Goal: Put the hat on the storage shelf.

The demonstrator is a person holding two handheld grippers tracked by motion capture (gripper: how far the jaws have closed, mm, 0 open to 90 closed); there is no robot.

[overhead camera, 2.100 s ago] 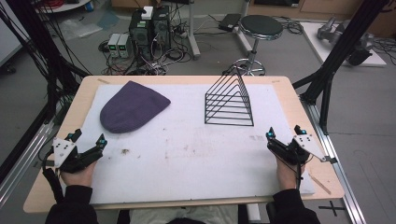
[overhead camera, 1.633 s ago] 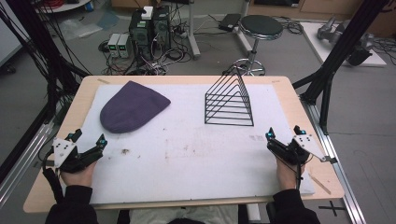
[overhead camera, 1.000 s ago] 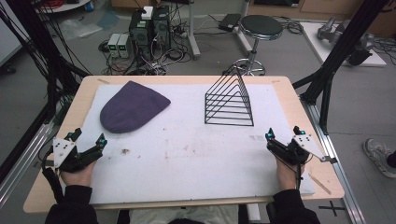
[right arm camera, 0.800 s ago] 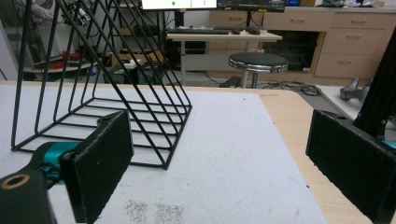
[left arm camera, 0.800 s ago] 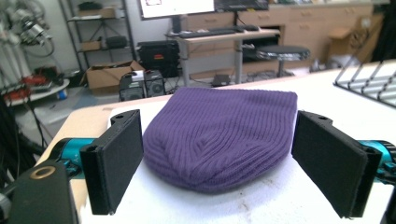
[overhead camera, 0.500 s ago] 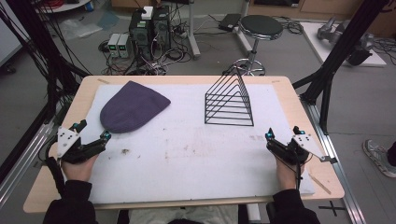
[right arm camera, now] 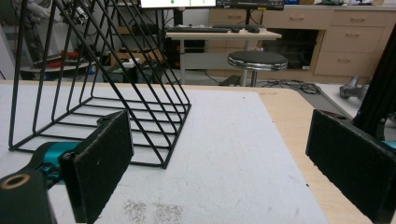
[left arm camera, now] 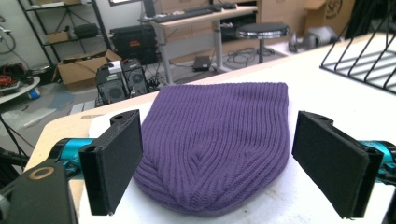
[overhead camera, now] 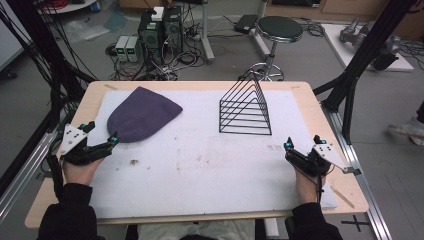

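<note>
A: The purple knit beanie (overhead camera: 142, 114) lies flat on the white mat (overhead camera: 210, 165) at the far left of the worktop (overhead camera: 320, 107). The left gripper (overhead camera: 97, 141) is just beside its near edge, fingers (left arm camera: 112, 163) spread wide and holding nothing. The step in hand appears to be the approach to the beanie.

B: What would make that step go well?

A: In the left gripper view the beanie's rounded crown lies between the two fingers, so the line of approach looks sound. The fabric is soft and lies flush on the mat; the fingers should probably go low and pinch a fold at the edge rather than try to span the whole cap.

B: And the right gripper (overhead camera: 303, 150)?

A: It rests near the right edge of the mat, fingers (right arm camera: 100, 158) likewise apart and empty, well apart from the beanie.

B: What does each view add?

A: The high view gives the layout: the beanie at left, the black wire rack (overhead camera: 246, 107) right of centre, the two well apart. The left gripper view shows the ribbed knit and the crown seams. The right gripper view shows the rack's slanted wires up close, near that gripper's left finger.
</note>
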